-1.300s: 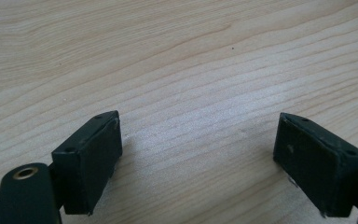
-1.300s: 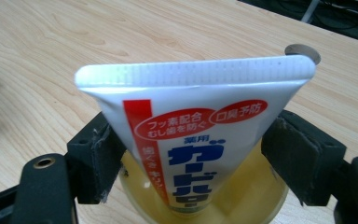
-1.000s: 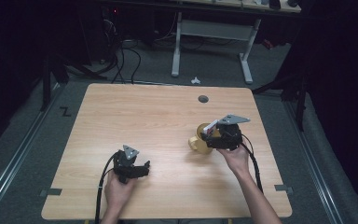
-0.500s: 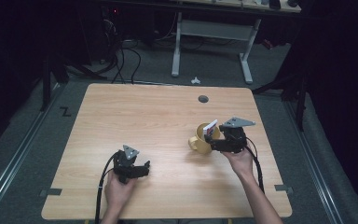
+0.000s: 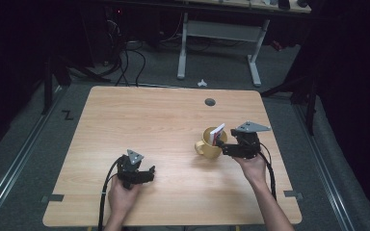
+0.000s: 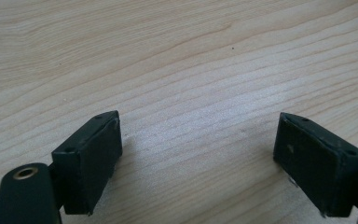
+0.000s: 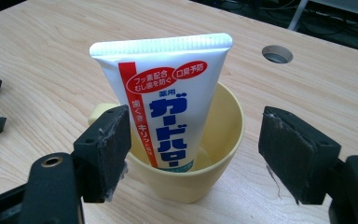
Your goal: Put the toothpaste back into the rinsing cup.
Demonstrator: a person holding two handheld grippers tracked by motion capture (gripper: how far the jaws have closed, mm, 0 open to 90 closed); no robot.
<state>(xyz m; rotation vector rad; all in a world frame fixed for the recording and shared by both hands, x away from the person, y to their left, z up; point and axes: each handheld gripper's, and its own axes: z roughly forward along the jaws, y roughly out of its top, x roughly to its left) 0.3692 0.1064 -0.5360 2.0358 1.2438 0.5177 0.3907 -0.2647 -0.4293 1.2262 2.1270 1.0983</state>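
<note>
A pale yellow plastic mug (image 7: 200, 154) stands upright on the light wooden table (image 5: 139, 120), toward the table's right half and nearer the person than the small round grommet hole (image 5: 210, 102). Its handle points left in the high view. Inside it stands a white toothpaste tube (image 7: 168, 98), crimped flat end up, leaning against the rim. A red stripe runs down the tube's front beside bold blue Japanese lettering, with red oval labels above.

The right gripper (image 7: 196, 154) sits just beside the mug on the mug's right in the high view, its jaws spread wide on either side of the mug and gripping nothing; whether a pad touches the mug's wall is unclear. The left gripper (image 6: 198, 161) rests low over bare wood on the near left part of the table, well apart from the mug, jaws wide apart and empty.
</note>
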